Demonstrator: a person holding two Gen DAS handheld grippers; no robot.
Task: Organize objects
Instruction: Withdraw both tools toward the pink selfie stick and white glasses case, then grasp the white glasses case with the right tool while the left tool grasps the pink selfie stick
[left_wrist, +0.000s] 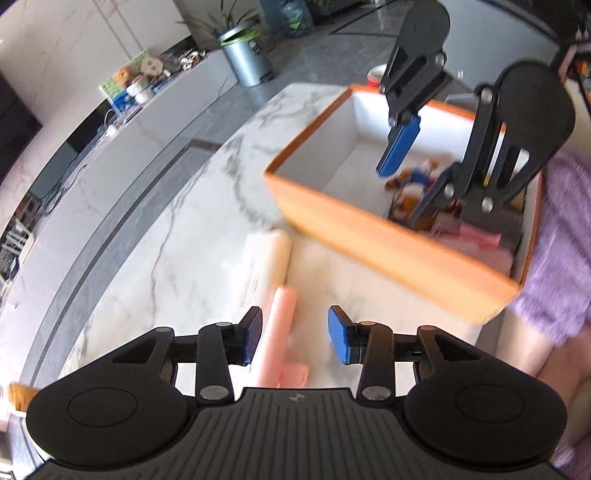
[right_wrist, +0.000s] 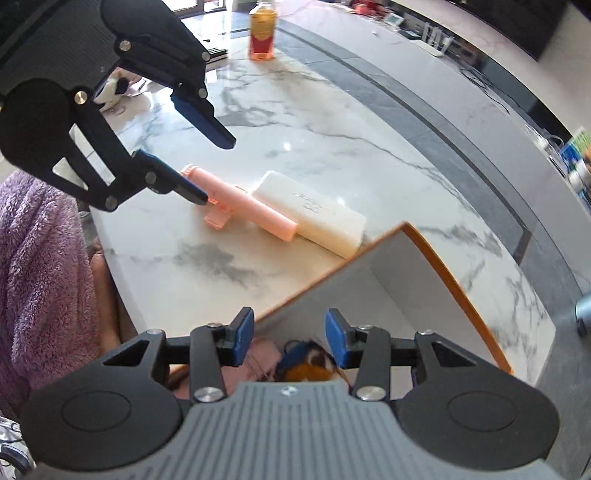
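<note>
Near the worktop's front edge, just beside the box's long wall, lie a pink tool (right_wrist: 240, 206) and a white block (right_wrist: 314, 218), touching along their sides and parallel. Both are outside the box (left_wrist: 388, 243), so they look like the things left to put away. The left gripper (left_wrist: 295, 338) hangs low over the pink tool with its jaws wide and empty, one finger on each side of it; that placing suits a straight drop and a pinch across the narrow body. The right gripper (right_wrist: 290, 338) hovers over the box's near end, jaws wide and holding nothing, above a plush toy (right_wrist: 308, 363) and pink items already inside. Judging by this, it may just have let something go there. Inside the box, the part toward the far corner is bare, leaving room for both pieces.
</note>
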